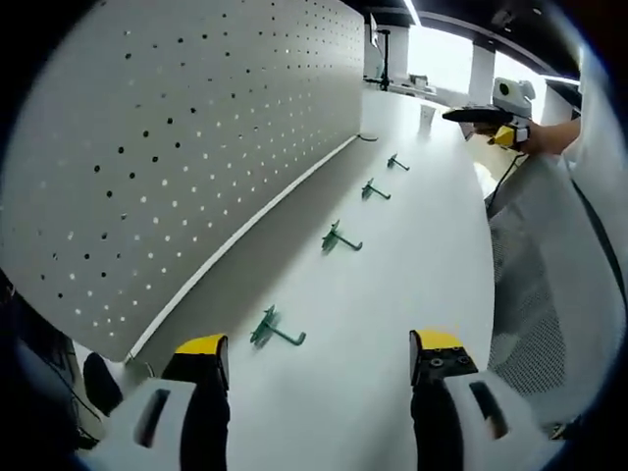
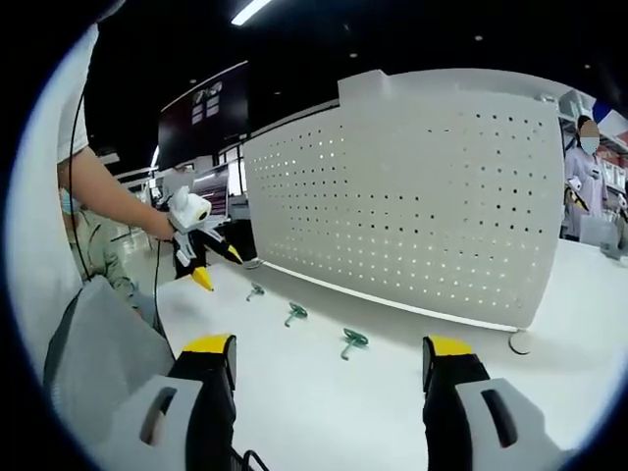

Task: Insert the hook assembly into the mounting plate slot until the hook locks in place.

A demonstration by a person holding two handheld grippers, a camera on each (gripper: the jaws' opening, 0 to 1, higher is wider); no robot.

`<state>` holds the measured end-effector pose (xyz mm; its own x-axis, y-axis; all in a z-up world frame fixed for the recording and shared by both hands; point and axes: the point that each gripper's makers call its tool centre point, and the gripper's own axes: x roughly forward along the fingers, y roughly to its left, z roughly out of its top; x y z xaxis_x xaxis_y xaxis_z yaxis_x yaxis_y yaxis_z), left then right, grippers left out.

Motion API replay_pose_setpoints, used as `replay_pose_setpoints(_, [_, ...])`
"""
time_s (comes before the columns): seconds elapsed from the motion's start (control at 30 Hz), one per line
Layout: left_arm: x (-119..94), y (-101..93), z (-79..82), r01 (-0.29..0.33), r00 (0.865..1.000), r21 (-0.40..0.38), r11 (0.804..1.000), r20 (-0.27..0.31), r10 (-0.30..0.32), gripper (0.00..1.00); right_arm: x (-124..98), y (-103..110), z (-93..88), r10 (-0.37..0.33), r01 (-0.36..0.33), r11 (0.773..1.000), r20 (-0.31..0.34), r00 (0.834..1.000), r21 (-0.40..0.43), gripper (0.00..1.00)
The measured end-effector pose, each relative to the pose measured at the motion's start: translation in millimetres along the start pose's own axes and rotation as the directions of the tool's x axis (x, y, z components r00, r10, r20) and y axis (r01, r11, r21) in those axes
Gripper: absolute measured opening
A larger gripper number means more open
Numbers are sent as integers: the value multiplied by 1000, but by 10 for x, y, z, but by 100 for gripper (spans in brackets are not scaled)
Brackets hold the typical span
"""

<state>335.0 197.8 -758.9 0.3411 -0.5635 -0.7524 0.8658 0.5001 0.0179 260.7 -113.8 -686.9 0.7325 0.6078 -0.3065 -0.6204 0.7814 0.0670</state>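
Four green hooks lying in a row on the white table (image 1: 422,265), along the foot of the upright white pegboard (image 1: 196,128), apart from it and from one another: nearest hook (image 1: 273,331), second hook (image 1: 339,238), third hook (image 1: 373,190), farthest hook (image 1: 396,163). Left gripper (image 1: 319,358) held low over the table with yellow-tipped jaws spread wide and nothing between them, the nearest hook just ahead of the left jaw. In the left gripper view, the right gripper (image 1: 491,118) seen far off at the table's end, held by a hand; whether its jaws are apart cannot be told there. In the right gripper view, right gripper (image 2: 329,358) with jaws likewise wide apart and empty, facing the pegboard (image 2: 412,196) and three of the hooks on the table, among them hook (image 2: 352,340) closest. Left gripper (image 2: 201,245) visible there at left, gripped by a person's hand. Small round disc (image 2: 520,342) on the table beside the pegboard's corner.
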Motion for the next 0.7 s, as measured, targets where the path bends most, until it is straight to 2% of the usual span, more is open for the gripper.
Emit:
replay_pose_setpoints(0.17, [47,94,-34,18,999,40,999,-52,-16,77,13,4,-47,5,-5,1000,-18,1000,4,76])
replay_pose_setpoints(0.3, [86,112,-17,40,997,65,997,-72,-36,76,25,22,-72,15,-15,1000,-30,999,4,76])
replay_pose_setpoints(0.4, [128,124,-101,78,989,110,991,-131,-63,74,31,53,-85,26,-26,1000,-40,999,0,76])
replay_pose_setpoints(0.5, [156,148,-122,93,986,117,989,-151,-75,74,36,67,-95,32,-32,999,-44,999,-5,76])
replay_pose_setpoints(0.7, [212,183,-148,129,973,195,972,-212,-87,71,32,70,-103,33,-33,999,-46,998,-2,75])
